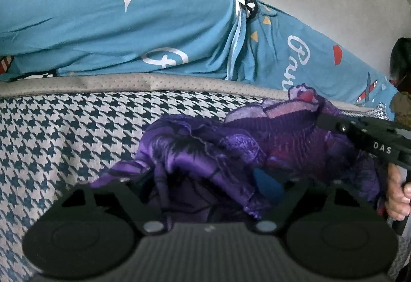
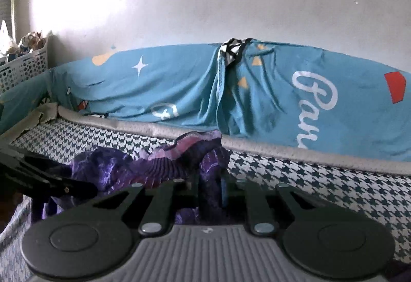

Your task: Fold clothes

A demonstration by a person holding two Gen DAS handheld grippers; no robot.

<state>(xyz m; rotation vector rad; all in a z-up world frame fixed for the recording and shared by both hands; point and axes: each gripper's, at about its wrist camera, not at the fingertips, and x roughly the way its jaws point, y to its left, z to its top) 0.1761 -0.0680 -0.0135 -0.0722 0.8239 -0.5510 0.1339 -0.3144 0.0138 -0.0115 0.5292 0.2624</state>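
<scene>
Purple crumpled satin garment (image 1: 205, 153) lay on the houndstooth bed (image 1: 64, 133); right gripper (image 2: 209, 194) clamped on its folds at twelve o'clock, left gripper (image 1: 213, 189) apart, straddling fabric.

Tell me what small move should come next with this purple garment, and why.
Probably close the left gripper on the purple garment: the cloth lies bunched between its open jaws, while the right gripper already pinches a fold, so both could then lift and spread it.
</scene>
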